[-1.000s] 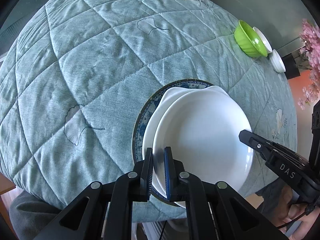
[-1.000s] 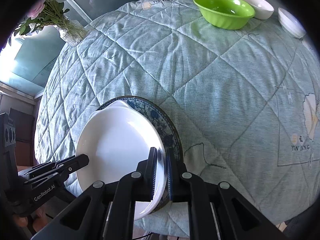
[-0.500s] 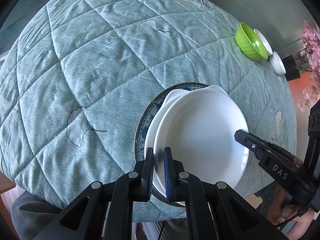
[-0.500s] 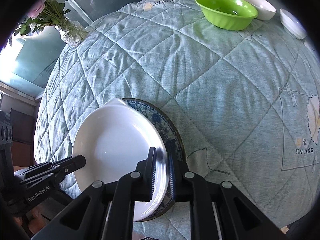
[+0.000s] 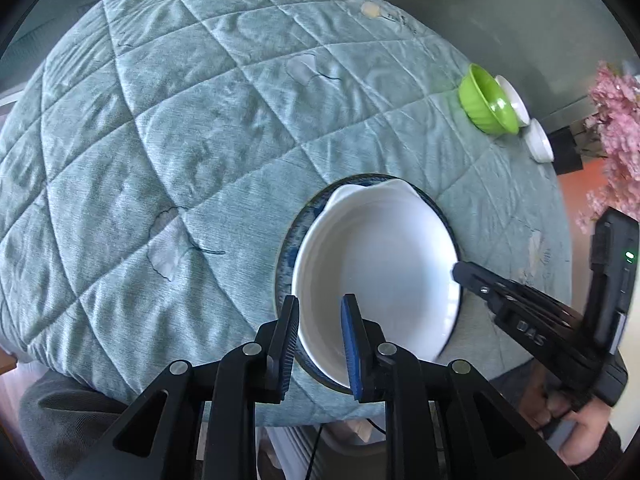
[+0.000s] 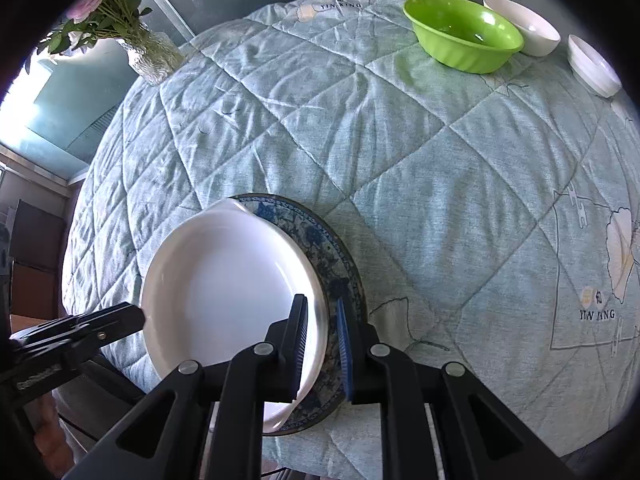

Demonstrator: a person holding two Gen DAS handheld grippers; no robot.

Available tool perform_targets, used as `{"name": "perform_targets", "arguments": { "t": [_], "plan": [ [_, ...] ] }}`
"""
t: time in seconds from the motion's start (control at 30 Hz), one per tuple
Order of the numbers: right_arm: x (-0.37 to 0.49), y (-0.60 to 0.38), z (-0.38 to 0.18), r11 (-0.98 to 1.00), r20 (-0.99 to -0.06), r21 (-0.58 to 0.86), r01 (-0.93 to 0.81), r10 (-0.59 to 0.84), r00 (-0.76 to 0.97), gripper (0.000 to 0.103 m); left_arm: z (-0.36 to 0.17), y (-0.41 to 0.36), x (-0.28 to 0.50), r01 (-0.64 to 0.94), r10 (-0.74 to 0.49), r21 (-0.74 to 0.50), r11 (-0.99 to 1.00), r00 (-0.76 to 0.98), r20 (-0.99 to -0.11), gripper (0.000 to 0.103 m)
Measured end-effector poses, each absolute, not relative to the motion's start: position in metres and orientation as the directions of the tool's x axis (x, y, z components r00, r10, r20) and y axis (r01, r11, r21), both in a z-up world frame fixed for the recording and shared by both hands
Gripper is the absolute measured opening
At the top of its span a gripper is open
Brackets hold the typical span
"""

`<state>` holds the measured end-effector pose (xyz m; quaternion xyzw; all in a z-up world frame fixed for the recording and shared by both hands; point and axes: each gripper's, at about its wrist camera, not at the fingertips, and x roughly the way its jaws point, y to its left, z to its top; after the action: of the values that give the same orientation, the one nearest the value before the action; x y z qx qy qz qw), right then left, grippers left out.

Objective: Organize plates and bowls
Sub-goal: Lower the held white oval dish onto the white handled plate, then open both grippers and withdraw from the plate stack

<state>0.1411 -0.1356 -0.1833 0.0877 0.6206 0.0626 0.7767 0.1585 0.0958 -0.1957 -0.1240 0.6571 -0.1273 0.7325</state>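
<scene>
A white plate (image 5: 380, 264) with small handles lies on top of a blue patterned plate (image 5: 283, 264) near the table's front edge. My left gripper (image 5: 320, 304) straddles its near-left rim. Its jaws are opening and a clear gap shows on both sides of the rim. In the right wrist view the white plate (image 6: 224, 288) covers most of the blue plate (image 6: 320, 240). My right gripper (image 6: 322, 304) stands narrowly apart around the plate's right rim, with a sliver of blue plate showing between the rim and the right pad. Each gripper shows in the other's view: the right gripper (image 5: 460, 272), the left gripper (image 6: 136, 316).
A green bowl (image 6: 460, 36) and two white bowls (image 6: 524, 24) (image 6: 592, 66) stand at the far right of the quilted tablecloth (image 6: 400, 160). A glass vase of flowers (image 6: 152, 60) is at the far left. A person's hand (image 5: 588, 432) holds the right gripper beyond the table's edge.
The upper white plate has slid and settled squarely over the white plate beneath, hiding it. My left jaws have spread off the rim and the left gripper has risen slightly. The right jaws widened a little.
</scene>
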Motion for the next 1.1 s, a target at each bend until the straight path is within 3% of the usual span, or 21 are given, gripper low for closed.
{"name": "perform_targets", "arguments": {
  "t": [0.53, 0.6, 0.63, 0.67, 0.7, 0.73, 0.77, 0.8, 1.1],
  "plan": [
    [0.139, -0.139, -0.187, 0.967, -0.95, 0.254, 0.012, 0.247, 0.191, 0.014, -0.2, 0.096, 0.156, 0.028, -0.362, -0.361, 0.932, 0.078, -0.929, 0.02],
    [0.137, -0.138, -0.179, 0.98, -0.956, 0.2, -0.017, 0.199, 0.214, 0.02, -0.188, 0.099, 0.154, 0.05, -0.349, -0.346, 0.937, 0.124, -0.929, 0.02],
    [0.137, -0.14, -0.173, 0.98, -0.953, 0.196, -0.031, 0.198, 0.231, 0.038, -0.175, 0.1, 0.151, 0.077, -0.329, -0.32, 0.944, 0.182, -0.927, 0.022],
    [0.136, -0.144, -0.165, 0.979, -0.946, 0.197, -0.044, 0.201, 0.255, 0.069, -0.164, 0.099, 0.151, 0.096, -0.313, -0.298, 0.95, 0.23, -0.922, 0.026],
    [0.135, -0.149, -0.157, 0.981, -0.938, 0.189, -0.049, 0.195, 0.286, 0.083, -0.151, 0.099, 0.15, 0.113, -0.296, -0.275, 0.955, 0.279, -0.913, 0.045],
    [0.133, -0.156, -0.147, 0.984, -0.928, 0.172, -0.048, 0.178, 0.327, 0.094, -0.134, 0.097, 0.149, 0.124, -0.27, -0.242, 0.962, 0.348, -0.898, 0.079],
    [0.132, -0.167, -0.134, 0.988, -0.913, 0.148, -0.038, 0.151, 0.378, 0.098, -0.122, 0.096, 0.15, 0.117, -0.241, -0.211, 0.97, 0.394, -0.887, 0.094],
    [0.132, -0.178, -0.125, 0.99, -0.901, 0.136, -0.025, 0.134, 0.413, 0.102, -0.11, 0.095, 0.152, 0.106, -0.216, -0.188, 0.976, 0.438, -0.873, 0.102],
    [0.145, -0.286, -0.069, 0.993, -0.867, 0.103, 0.052, 0.064, 0.494, 0.102, -0.051, 0.026, 0.218, 0.216, -0.267, -0.185, 0.959, 0.464, -0.844, 0.103]
  ]
}}
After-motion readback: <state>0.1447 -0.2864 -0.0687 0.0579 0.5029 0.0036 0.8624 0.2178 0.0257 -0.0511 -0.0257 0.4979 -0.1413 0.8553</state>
